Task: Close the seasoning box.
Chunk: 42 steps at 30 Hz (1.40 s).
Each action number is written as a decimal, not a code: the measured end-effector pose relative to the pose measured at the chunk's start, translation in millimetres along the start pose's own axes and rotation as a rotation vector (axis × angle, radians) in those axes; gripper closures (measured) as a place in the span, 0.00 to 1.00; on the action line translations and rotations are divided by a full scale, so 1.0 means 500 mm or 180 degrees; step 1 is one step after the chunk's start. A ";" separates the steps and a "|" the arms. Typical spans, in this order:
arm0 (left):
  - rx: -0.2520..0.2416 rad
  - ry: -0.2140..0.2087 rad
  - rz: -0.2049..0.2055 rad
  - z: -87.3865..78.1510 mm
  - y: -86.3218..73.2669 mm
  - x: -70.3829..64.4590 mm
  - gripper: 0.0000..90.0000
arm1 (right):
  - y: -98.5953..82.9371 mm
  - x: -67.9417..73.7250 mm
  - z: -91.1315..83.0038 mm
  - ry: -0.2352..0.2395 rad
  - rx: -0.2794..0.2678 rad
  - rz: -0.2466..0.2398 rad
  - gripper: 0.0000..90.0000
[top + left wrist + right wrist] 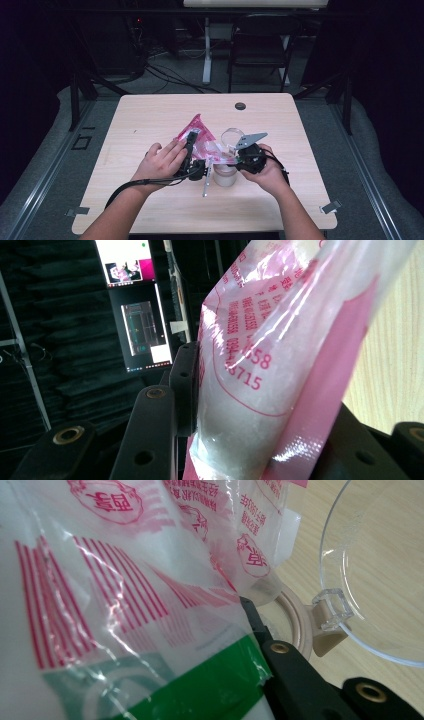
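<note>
Pouring from the pink bag [196, 136] into the jar [225, 175] near the front middle of the desk [150, 115]; bag is held between both tools just above and left of the jar. Left tool [191, 141] is closed on the bag's fat part, white granules bulging btwn its jaws in the left gripper view. Right tool [239, 158] looks pinched on the bag's lower film by the mouth, w/ only one jaw visible. To do it well: keep the spout over the jar opening, tilt slowly, don't squeeze hard. Jar's clear hinged lid [380, 570] stands open; fill level can't be read, though its body looks whitish
</note>
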<state>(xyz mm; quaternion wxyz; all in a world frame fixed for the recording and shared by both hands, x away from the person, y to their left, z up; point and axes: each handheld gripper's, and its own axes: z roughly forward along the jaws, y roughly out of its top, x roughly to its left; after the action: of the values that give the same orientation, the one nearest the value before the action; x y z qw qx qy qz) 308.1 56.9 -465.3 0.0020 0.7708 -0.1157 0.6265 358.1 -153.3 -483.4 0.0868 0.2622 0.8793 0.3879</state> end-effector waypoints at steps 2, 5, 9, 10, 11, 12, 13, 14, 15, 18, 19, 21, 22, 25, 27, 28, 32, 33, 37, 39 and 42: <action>-0.0004 -0.0009 -0.0013 -0.001 0.000 0.001 0.75 | 0.000 0.001 0.000 0.0001 -0.0007 0.0009 1.00; -0.0001 -0.0018 -0.0027 0.000 0.001 0.001 0.76 | 0.000 0.001 0.000 -0.0003 -0.0009 0.0011 1.00; 0.0003 -0.0019 -0.0037 0.000 0.001 0.000 0.76 | 0.000 0.000 0.000 -0.0010 -0.0002 0.0003 1.00; 0.0006 -0.0021 -0.0039 -0.001 0.000 -0.001 0.76 | 0.000 0.000 0.000 -0.0020 -0.0005 0.0006 1.00; 0.0006 -0.0024 -0.0061 -0.001 -0.001 -0.002 0.76 | 0.000 0.000 0.000 -0.0015 -0.0007 0.0004 1.00; 0.0016 -0.0064 -0.0101 0.000 -0.002 -0.004 0.76 | 0.000 0.001 0.000 -0.0015 -0.0011 0.0008 1.00; 0.0017 -0.0072 -0.0118 0.000 -0.002 -0.005 0.77 | 0.000 0.001 0.000 -0.0016 -0.0010 0.0007 1.00; 0.0011 -0.0045 -0.0107 0.000 -0.003 -0.005 0.77 | 0.000 0.001 0.001 -0.0013 -0.0008 0.0007 1.00; 0.0016 -0.0051 -0.0117 0.000 -0.003 -0.005 0.77 | 0.000 0.001 0.001 -0.0019 -0.0001 0.0001 1.00; 0.0021 -0.0074 -0.0167 0.001 -0.005 -0.008 0.78 | 0.000 0.001 0.001 -0.0022 -0.0010 0.0007 1.00; 0.0020 -0.0075 -0.0196 0.001 -0.006 -0.010 0.78 | 0.000 0.001 0.001 -0.0021 -0.0009 0.0005 1.00; 0.0035 -0.0119 -0.0264 0.002 -0.008 -0.014 0.78 | 0.000 0.001 0.001 -0.0037 -0.0022 0.0008 1.00; 0.0032 -0.0091 -0.0261 0.002 -0.009 -0.015 0.78 | 0.001 0.001 0.000 -0.0033 -0.0025 0.0006 1.00; 0.0055 -0.0120 -0.0317 0.003 -0.013 -0.020 0.78 | 0.002 0.001 -0.003 -0.0043 -0.0077 0.0014 1.00; 0.0056 -0.0138 -0.0376 0.003 -0.016 -0.025 0.78 | 0.003 0.002 -0.005 -0.0032 -0.0083 0.0013 1.00; 0.0066 -0.0156 -0.0393 0.003 -0.017 -0.026 0.79 | 0.004 0.003 -0.005 -0.0035 -0.0091 0.0015 1.00; 0.0118 -0.0232 -0.0506 0.001 -0.023 -0.032 0.79 | 0.006 0.007 -0.006 -0.0033 -0.0110 0.0002 1.00; 0.0080 -0.0213 -0.0511 0.003 -0.025 -0.034 0.79 | 0.007 0.008 -0.006 -0.0034 -0.0111 -0.0004 1.00; 0.0134 -0.0255 -0.0571 0.003 -0.029 -0.040 0.79 | 0.010 0.011 -0.008 -0.0033 -0.0130 -0.0022 1.00; 0.0127 -0.0275 -0.0639 0.004 -0.031 -0.043 0.79 | 0.012 0.012 -0.010 -0.0021 -0.0138 -0.0035 1.00; 0.0141 -0.0303 -0.0743 0.004 -0.033 -0.048 0.79 | 0.014 0.015 -0.012 -0.0009 -0.0159 -0.0034 1.00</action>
<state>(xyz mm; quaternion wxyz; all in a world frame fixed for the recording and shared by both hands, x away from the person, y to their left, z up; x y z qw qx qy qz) 308.5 77.0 -486.5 0.0524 0.8078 -0.0113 0.5870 352.4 -149.5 -473.8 0.0965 0.2558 0.8706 0.4090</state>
